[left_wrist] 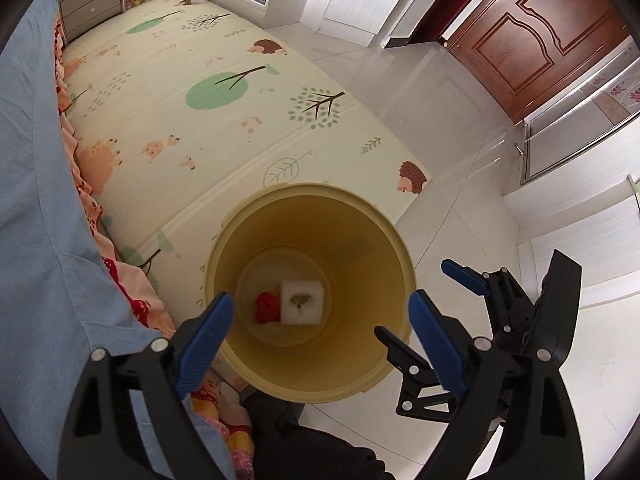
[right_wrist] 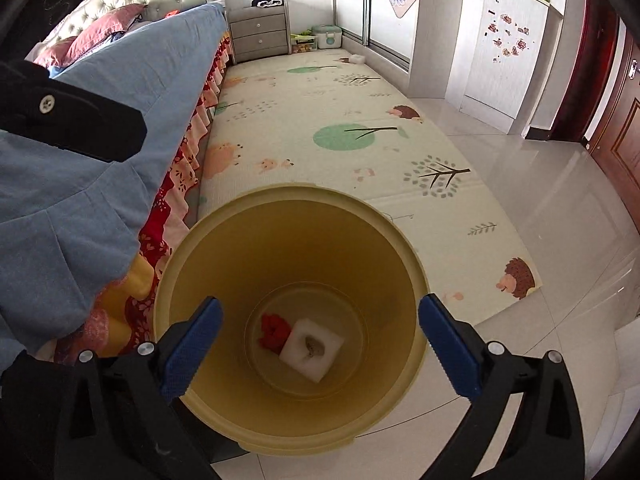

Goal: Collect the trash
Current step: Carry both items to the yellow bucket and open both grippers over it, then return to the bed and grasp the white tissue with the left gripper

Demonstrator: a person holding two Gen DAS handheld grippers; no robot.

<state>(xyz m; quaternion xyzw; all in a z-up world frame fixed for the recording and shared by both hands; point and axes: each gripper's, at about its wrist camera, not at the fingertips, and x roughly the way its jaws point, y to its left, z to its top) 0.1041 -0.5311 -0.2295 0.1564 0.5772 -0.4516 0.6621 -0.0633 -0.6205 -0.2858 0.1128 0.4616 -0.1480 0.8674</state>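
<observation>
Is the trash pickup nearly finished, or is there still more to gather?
Two pieces already lie at the bottom of the yellow bin: a red crumpled scrap and a white foam block. Both the left gripper and the right gripper hover over it with jaws open and empty. One small white item at the play mat's far end may remain.

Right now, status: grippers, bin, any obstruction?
Left gripper open, empty, above yellow bin. Right gripper open, empty. Red scrap and white foam block on bin bottom. Nothing blocking the opening.
</observation>
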